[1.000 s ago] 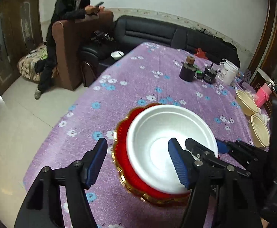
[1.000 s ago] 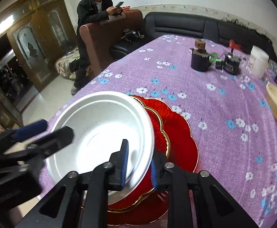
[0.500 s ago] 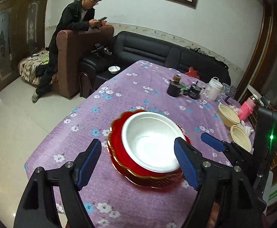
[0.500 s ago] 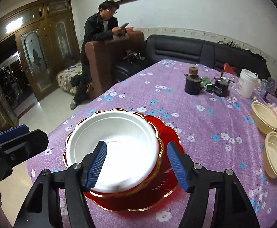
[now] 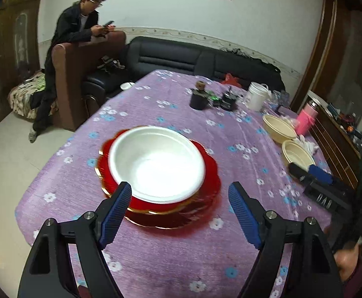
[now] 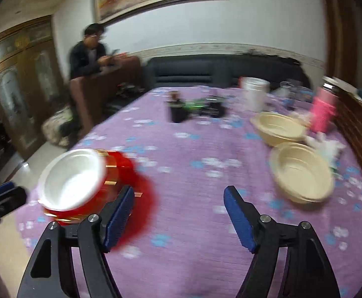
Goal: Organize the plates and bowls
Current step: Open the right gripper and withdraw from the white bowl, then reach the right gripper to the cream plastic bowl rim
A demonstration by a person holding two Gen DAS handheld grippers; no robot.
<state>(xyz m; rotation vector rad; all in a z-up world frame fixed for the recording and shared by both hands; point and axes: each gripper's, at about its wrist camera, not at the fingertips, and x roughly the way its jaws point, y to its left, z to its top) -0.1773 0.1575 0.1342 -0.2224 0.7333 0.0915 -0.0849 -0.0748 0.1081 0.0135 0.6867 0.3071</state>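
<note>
A white bowl [image 5: 156,161] sits on a stack of red plates with gold rims [image 5: 210,173] on the purple flowered tablecloth. My left gripper [image 5: 179,186] hangs open just in front of the stack, with nothing between its blue pads. In the right wrist view the white bowl [image 6: 74,181] and red plates [image 6: 121,168] lie to the left. My right gripper [image 6: 178,191] is over bare cloth, its jaws opening and holding nothing. Two cream bowls [image 6: 302,171] [image 6: 277,124] stand to its right. The picture is blurred by motion.
A dark jar [image 5: 198,99], a white bucket [image 5: 256,95] and a pink bottle [image 5: 307,119] stand at the table's far end. A person [image 5: 76,32] leans on a brown armchair beyond the left edge. A black sofa [image 5: 181,59] lines the wall.
The right gripper let go of the white bowl's rim, opened wide and swung right toward the cream bowls. The left gripper backed off the stack and widened.
</note>
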